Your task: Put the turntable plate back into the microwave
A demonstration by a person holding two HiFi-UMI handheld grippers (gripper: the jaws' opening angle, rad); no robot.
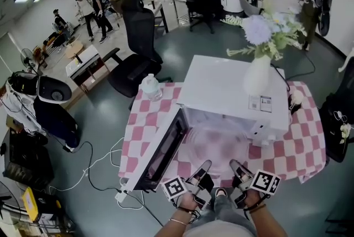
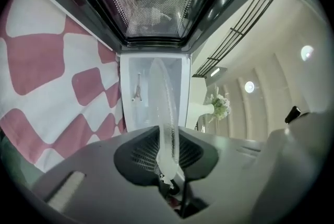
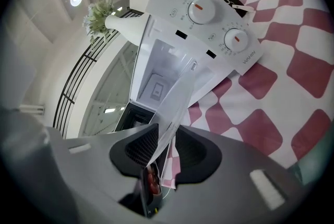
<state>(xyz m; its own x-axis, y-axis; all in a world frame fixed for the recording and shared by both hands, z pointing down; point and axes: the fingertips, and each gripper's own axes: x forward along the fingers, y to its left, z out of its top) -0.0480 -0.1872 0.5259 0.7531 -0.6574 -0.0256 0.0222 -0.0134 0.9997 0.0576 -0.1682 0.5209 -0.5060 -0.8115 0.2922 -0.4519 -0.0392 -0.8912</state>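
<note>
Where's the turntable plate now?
In the head view, the glass turntable plate is gripped by the left tool and right tool at the open mouth of the white microwave, right of its door.

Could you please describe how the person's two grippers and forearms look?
The left gripper and right gripper are alike: grey bodies, black ribbed pads, and a white cube printed with black square markers. No sleeves show; a thin bracelet circles the left wrist.

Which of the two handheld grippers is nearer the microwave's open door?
The left gripper: it grips the glass plate beside the swung-open door, while the right gripper holds the side by the control panel.
</note>
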